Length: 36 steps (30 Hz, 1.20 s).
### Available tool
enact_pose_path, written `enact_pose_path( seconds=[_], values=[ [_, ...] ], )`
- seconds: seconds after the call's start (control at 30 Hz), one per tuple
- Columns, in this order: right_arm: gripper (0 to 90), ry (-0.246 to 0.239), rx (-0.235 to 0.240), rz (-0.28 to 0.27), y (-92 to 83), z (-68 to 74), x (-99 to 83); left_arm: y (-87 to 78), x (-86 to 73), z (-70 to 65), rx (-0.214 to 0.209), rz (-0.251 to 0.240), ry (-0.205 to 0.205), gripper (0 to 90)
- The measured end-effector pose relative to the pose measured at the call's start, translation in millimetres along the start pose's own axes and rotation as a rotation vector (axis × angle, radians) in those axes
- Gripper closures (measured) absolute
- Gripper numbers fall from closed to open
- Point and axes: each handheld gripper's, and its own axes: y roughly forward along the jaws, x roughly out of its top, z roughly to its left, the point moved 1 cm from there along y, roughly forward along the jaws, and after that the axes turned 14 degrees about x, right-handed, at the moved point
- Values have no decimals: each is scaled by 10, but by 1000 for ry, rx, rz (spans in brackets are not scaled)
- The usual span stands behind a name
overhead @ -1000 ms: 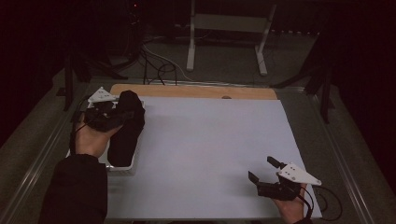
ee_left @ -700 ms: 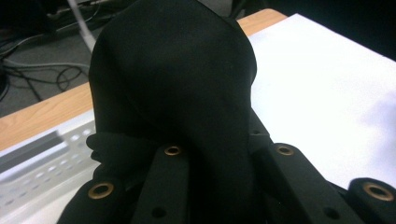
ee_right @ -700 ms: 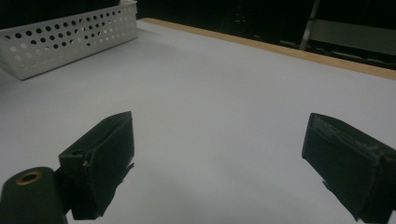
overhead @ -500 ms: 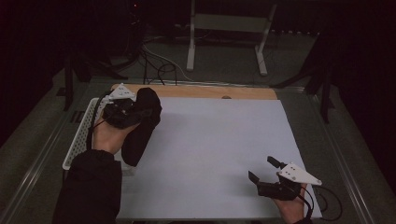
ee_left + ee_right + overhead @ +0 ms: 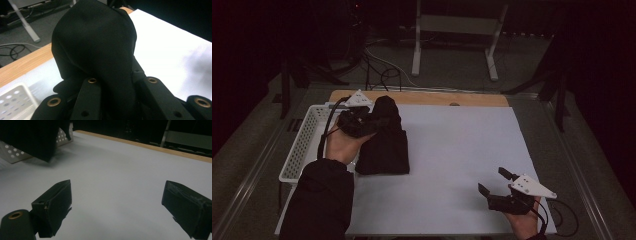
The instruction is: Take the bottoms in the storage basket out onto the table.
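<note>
**Ana:** Dark room all around, and the white sheet [image 5: 462,150] is glowing on the table, a strip of wooden board [image 5: 427,97] running along its far edge. What is sitting at the sheet's left edge?

**Ben:** At that edge, the white perforated basket [image 5: 304,145] is lying alongside the sheet. Just right of the basket, the left gripper [image 5: 362,121] is hanging over the sheet's left part, its jaws clamping down on a black cloth [image 5: 384,142].

**Ana:** Is that grip looking firm?

**Ben:** Looking along the left gripper's own jaws, the cloth [image 5: 100,50] is bunching up between them and bulging out above them, so they are pinching fabric. From above, the rest of the cloth is draping down onto the sheet's left part, just beside the basket.

**Ana:** And moving across to the sheet's right side?

**Ben:** Bare white sheet is stretching through the middle. Near the sheet's near right corner, the right gripper [image 5: 493,181] is hovering, well apart from the cloth. Its own view is showing the jaws standing wide apart [image 5: 117,205], nothing but white sheet between them.
</note>
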Motion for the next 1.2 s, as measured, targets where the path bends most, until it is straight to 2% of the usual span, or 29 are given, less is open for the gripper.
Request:
enact_pose_path(
  seconds=[0.03, 0.23, 0.8, 1.2],
  values=[
    [92, 1, 0, 0, -1, 0, 0, 53, 8, -63, -12, 5, 10, 783],
    [92, 2, 2, -2, -4, 1, 2, 133, 21, -155, -34, 11, 24, 782],
    [92, 1, -2, -7, -11, -1, 4, 329, 47, -408, -95, 6, 30, 781],
    [92, -1, 1, -7, -16, -4, 4, 419, 85, -532, -124, -1, 28, 781]
  ],
)
